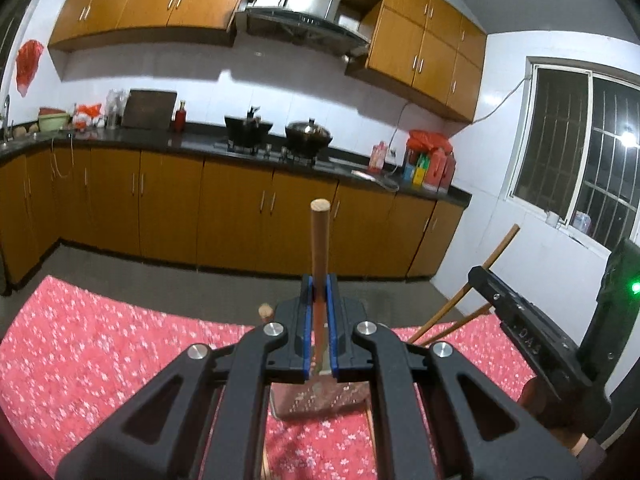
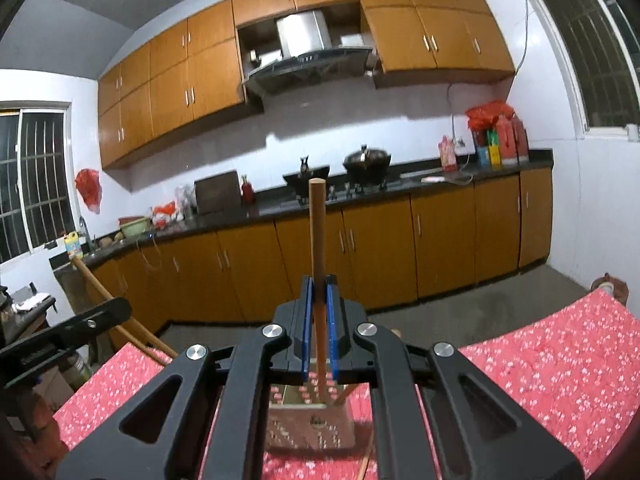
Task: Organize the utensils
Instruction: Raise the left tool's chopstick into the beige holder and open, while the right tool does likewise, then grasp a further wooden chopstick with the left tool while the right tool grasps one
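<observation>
Smooth wooden handle (image 1: 320,248), perforated shiny metal holder (image 2: 312,428), matt floral cloth (image 1: 100,340).

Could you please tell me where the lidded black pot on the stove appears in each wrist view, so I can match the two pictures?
Left wrist view: the lidded black pot sits just above centre, on the right burner.
Right wrist view: it sits right of centre, upper middle.
Shared landmark: the steel range hood hangs above the stove in both.

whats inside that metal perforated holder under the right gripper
The metal holder on the red cloth shows wooden sticks leaning in its open top. The right gripper covers most of the opening, so their number and anything else inside stay hidden.
</observation>
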`<action>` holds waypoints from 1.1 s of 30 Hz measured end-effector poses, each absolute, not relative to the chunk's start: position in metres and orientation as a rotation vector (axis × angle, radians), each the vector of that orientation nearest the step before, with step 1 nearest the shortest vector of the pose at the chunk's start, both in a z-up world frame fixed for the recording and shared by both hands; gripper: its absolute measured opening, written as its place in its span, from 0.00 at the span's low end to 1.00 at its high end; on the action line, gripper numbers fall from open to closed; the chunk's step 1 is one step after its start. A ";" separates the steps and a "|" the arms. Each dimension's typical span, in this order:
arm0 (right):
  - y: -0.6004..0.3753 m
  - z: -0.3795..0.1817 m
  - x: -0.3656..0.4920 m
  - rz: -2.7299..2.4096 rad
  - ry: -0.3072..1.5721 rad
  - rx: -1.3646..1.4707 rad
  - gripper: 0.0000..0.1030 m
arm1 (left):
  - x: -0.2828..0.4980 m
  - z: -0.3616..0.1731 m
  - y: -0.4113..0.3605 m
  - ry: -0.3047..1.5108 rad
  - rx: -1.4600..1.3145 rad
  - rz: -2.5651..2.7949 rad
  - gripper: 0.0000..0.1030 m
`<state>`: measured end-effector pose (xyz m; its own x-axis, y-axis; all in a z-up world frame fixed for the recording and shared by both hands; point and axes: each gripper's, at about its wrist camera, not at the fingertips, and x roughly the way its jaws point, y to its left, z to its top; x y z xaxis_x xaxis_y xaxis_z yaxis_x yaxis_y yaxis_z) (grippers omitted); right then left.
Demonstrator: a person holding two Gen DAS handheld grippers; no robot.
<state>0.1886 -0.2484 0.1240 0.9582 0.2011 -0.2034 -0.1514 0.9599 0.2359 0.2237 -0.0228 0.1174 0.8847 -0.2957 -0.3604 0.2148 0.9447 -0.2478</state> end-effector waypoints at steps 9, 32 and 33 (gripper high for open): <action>-0.265 0.134 0.162 0.168 0.193 0.250 0.40 | 0.204 0.126 0.000 0.362 -0.233 -0.237 0.28; -0.260 -0.067 0.162 0.147 0.882 0.275 0.18 | 0.167 -0.059 0.035 0.846 -0.127 -0.061 0.34; -0.258 -0.068 0.163 0.152 0.884 0.274 0.18 | 0.166 -0.063 0.032 0.851 -0.126 -0.062 0.34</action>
<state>0.1629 -0.2579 -0.0681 0.6266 0.2430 -0.7405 -0.0183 0.9545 0.2978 0.1664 0.0320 -0.0632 0.6578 -0.1047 -0.7459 0.0041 0.9908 -0.1355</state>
